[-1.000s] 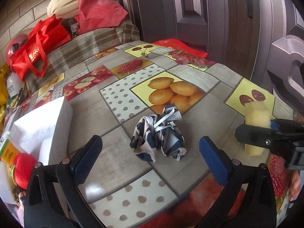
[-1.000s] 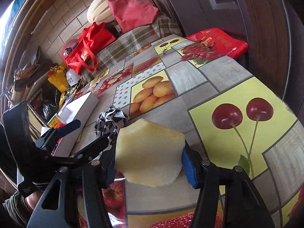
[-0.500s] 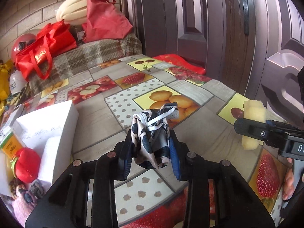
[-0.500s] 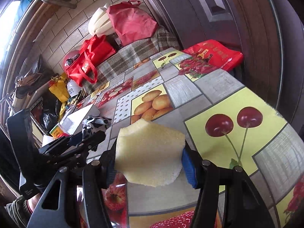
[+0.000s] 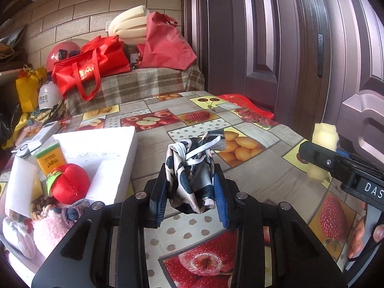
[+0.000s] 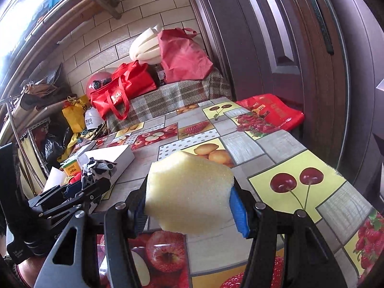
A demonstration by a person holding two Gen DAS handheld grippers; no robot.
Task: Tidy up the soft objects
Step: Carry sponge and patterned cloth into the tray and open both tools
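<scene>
Left gripper clamps patterned cloth; right gripper clamps yellow sponge, hiding pads.

Desk covered by a fruit-print oilcloth. A white box is seen resting at its left edge, and a red bag at its far right corner.

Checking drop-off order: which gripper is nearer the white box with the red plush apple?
Left. The left gripper, shut on the patterned cloth, is just right of the white box; the right gripper, holding the yellow sponge, sits farther right.
</scene>
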